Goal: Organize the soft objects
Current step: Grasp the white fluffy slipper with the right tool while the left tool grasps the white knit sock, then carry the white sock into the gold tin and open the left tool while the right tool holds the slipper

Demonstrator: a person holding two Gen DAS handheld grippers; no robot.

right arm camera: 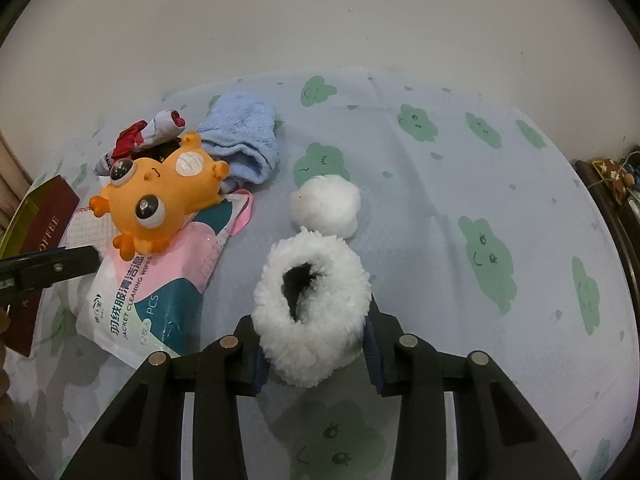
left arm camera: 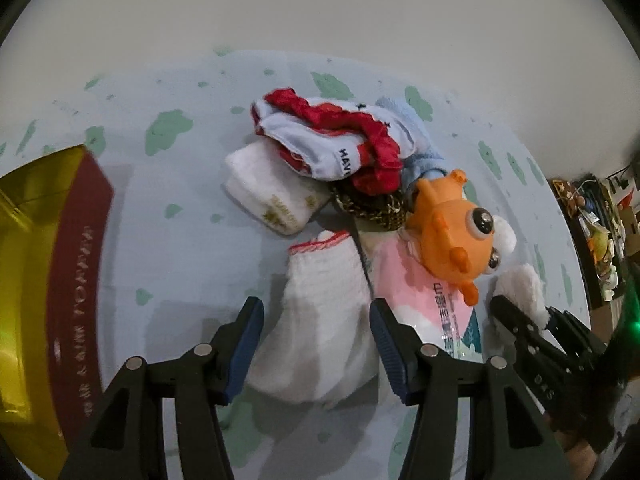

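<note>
Left wrist view takes the orange big-eyed toy (left arm camera: 448,236) as its landmark; it lies on the pink and teal pack of jacket cleaning wipes (left arm camera: 420,300), on a pale blue cloth printed with green clouds (left arm camera: 160,208). Far to the toy's left stands an open box (left arm camera: 52,280), dark red outside and gold inside; its visible interior holds nothing that can be made out. Behind the toy and to its left lies a heap of a red frilled fabric (left arm camera: 360,132), a white printed cloth (left arm camera: 316,148) and a light blue towel (left arm camera: 416,128); a folded white towel (left arm camera: 272,196) sits left of it. The left gripper (left arm camera: 316,344) points steeply down with jaws wide apart, a white knitted sock (left arm camera: 320,320) lying between them untouched. Right wrist view shows the right gripper (right arm camera: 312,344) angled down, right of the toy, its fingers pressed into both sides of a fluffy white ring-shaped piece (right arm camera: 316,312); a white pompom (right arm camera: 326,204) rests on the cloth just beyond it.
</note>
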